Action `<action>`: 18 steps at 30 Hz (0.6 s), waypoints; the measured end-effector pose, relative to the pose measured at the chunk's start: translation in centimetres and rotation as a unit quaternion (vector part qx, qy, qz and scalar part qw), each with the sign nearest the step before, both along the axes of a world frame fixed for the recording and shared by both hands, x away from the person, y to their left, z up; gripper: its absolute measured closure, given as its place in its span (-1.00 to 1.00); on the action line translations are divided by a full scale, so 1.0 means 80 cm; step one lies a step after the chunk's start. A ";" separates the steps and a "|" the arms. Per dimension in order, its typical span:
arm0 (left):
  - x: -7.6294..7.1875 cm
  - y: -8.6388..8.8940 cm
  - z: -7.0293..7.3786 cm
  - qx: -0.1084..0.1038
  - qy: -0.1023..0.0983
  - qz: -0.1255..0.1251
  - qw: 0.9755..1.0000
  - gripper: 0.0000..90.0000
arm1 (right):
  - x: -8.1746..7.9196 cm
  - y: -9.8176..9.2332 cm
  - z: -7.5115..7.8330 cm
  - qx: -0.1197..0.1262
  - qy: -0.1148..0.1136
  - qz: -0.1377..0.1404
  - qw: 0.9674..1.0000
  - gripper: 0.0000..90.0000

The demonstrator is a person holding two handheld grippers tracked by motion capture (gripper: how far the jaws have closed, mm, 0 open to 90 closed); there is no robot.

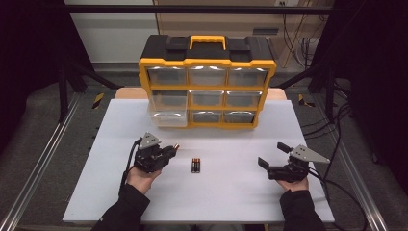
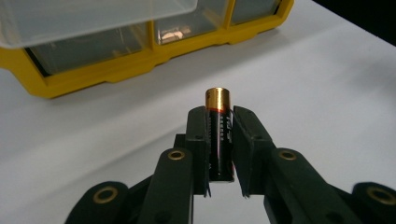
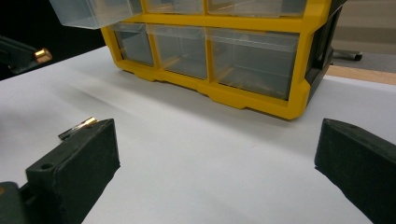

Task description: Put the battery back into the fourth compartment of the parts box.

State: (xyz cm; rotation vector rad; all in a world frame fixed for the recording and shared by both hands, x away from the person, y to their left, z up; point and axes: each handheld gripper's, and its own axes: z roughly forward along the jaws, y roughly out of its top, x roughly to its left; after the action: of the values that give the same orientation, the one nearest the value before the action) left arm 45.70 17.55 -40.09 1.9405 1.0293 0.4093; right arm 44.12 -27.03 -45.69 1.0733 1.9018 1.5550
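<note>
A black battery with a copper-coloured end (image 2: 218, 98) sits clamped between the jaws of my left gripper (image 2: 219, 119), its tip sticking out past them. From above, that left gripper (image 1: 172, 149) hovers at the table's left centre, pointing toward the organizer (image 1: 207, 82). Two more batteries (image 1: 196, 165) lie side by side mid-table, to its right. My right gripper (image 1: 271, 154) is held at the right with its jaws wide apart and nothing between them. In the right gripper view (image 3: 215, 158), a lying battery (image 3: 79, 127) peeks out behind the left jaw.
The yellow and black organizer (image 3: 243, 98) with clear drawers stands at the back of the white table (image 1: 231, 192). Its bottom-left drawer (image 1: 167, 118) is pulled out and shows as clear plastic (image 2: 93, 18) ahead of my left gripper. Metal rails (image 1: 43, 159) run along both sides.
</note>
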 end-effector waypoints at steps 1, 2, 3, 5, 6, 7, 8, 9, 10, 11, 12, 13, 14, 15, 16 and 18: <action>-0.001 0.002 0.004 -0.004 -0.003 -0.001 1.000 0.69 | 0.000 0.000 0.000 0.000 0.000 0.000 1.000 -0.99; -0.001 0.002 0.004 -0.004 -0.003 -0.001 1.000 0.69 | 0.000 0.000 0.000 0.000 0.000 0.000 1.000 -0.99; -0.002 0.003 0.009 -0.006 -0.006 -0.003 1.000 0.69 | 0.000 0.000 0.000 -0.003 0.000 0.000 1.000 -0.99; -0.004 0.006 0.017 -0.011 -0.011 -0.006 1.000 0.69 | 0.000 0.000 0.000 -0.002 0.000 0.000 1.000 -0.99; -0.005 0.007 0.023 -0.013 -0.017 -0.009 1.000 0.69 | 0.000 0.000 0.000 -0.003 0.000 -0.001 1.000 -0.99; -0.005 0.007 0.023 -0.013 -0.017 -0.009 1.000 0.69 | 0.000 0.000 -0.001 -0.004 0.000 -0.001 1.000 -0.99; -0.007 0.009 0.031 -0.018 -0.024 -0.013 0.999 0.69 | 0.001 0.000 -0.001 -0.005 -0.002 -0.001 1.000 -0.99; -0.007 0.009 0.031 -0.018 -0.024 -0.013 0.999 0.69 | 0.001 0.000 -0.001 -0.005 -0.002 -0.001 1.000 -0.99; -0.008 0.012 0.040 -0.016 -0.031 -0.017 0.999 0.69 | 0.001 0.000 -0.001 -0.006 0.000 -0.001 1.000 -0.99; -0.009 0.012 0.042 -0.018 -0.034 -0.017 0.999 0.69 | 0.001 0.000 -0.001 -0.007 -0.002 -0.001 1.000 -0.99; -0.009 0.012 0.042 -0.018 -0.034 -0.017 0.999 0.69 | 0.001 0.000 -0.001 -0.007 -0.002 -0.001 1.000 -0.99; -0.009 0.015 0.047 -0.019 -0.038 -0.018 0.999 0.69 | 0.001 0.001 -0.001 -0.007 -0.001 -0.001 1.000 -0.99; -0.009 0.016 0.051 -0.021 -0.039 -0.018 0.999 0.69 | 0.001 0.001 -0.001 -0.007 -0.001 -0.001 1.000 -0.99; -0.009 0.018 0.055 -0.025 -0.042 -0.018 0.999 0.69 | 0.001 0.001 -0.001 -0.007 -0.001 -0.001 1.000 -0.99; -0.009 0.020 0.058 -0.029 -0.046 -0.018 0.998 0.69 | 0.001 0.000 -0.001 -0.005 -0.001 -0.002 1.000 -0.99; -0.010 0.022 0.066 -0.032 -0.051 -0.019 0.998 0.69 | 0.001 0.000 -0.001 -0.005 -0.001 -0.002 1.000 -0.99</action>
State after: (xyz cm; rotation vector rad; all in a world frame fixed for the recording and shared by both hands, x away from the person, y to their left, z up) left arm 44.94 19.35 -34.83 1.8585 0.9283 0.4448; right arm 44.18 -27.01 -45.74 1.0702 1.9034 1.5434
